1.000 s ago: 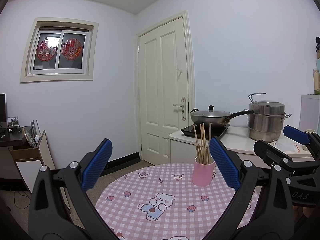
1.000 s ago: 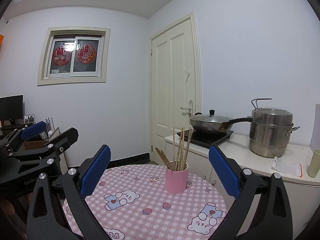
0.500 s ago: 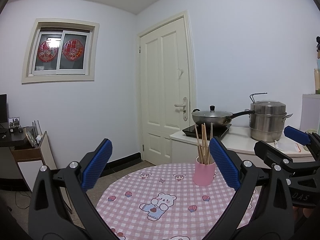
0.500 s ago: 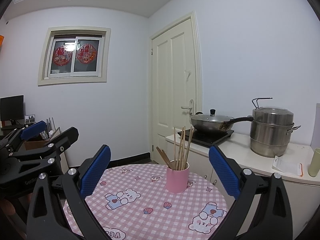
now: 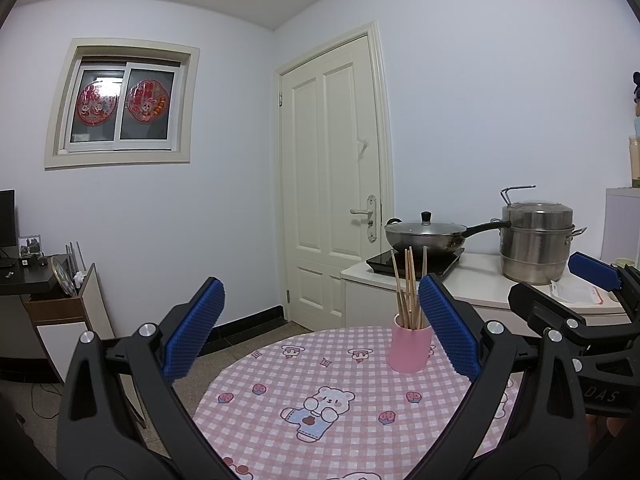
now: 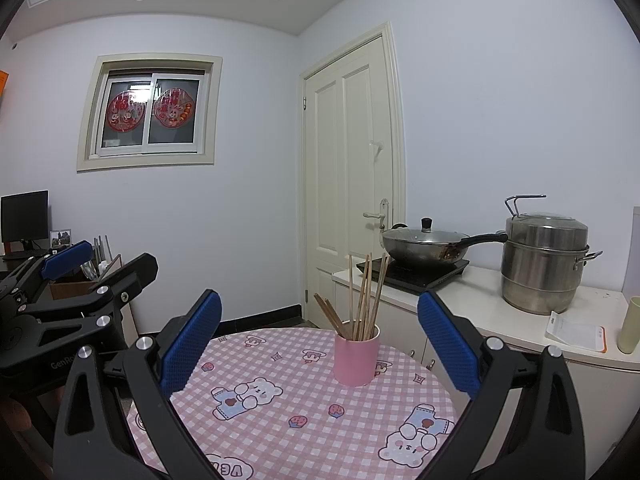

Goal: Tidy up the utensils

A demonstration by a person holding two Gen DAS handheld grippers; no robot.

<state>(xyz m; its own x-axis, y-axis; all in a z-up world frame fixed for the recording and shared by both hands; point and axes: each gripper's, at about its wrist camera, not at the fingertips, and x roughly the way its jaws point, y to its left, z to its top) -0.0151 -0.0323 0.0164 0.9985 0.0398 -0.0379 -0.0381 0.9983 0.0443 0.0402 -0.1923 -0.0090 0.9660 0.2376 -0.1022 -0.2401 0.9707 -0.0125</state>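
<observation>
Chopsticks (image 6: 364, 300) are all bunched in the pink cup (image 6: 356, 358), most upright, a couple leaning left over the rim. Cup sits toward the far edge of the round table (image 6: 280, 432) with the checked bear cloth. Left gripper (image 5: 320, 336) and right gripper (image 6: 318, 338) both hang spread wide over the near edge, holding nothing. Lidded wok (image 6: 424, 242) and steel steamer pot (image 6: 544, 264) are back on the counter.

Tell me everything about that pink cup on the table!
The pink cup is a plain, smooth, round cup with no handle and no pattern; it may be plastic or ceramic. It stands upright on the table, on the pink checked cloth with bears, toward the far edge. Thin wooden chopsticks stick out of its open top, most standing tall, a few leaning left. Nothing else touches it; both open tongs are apart from it.
</observation>
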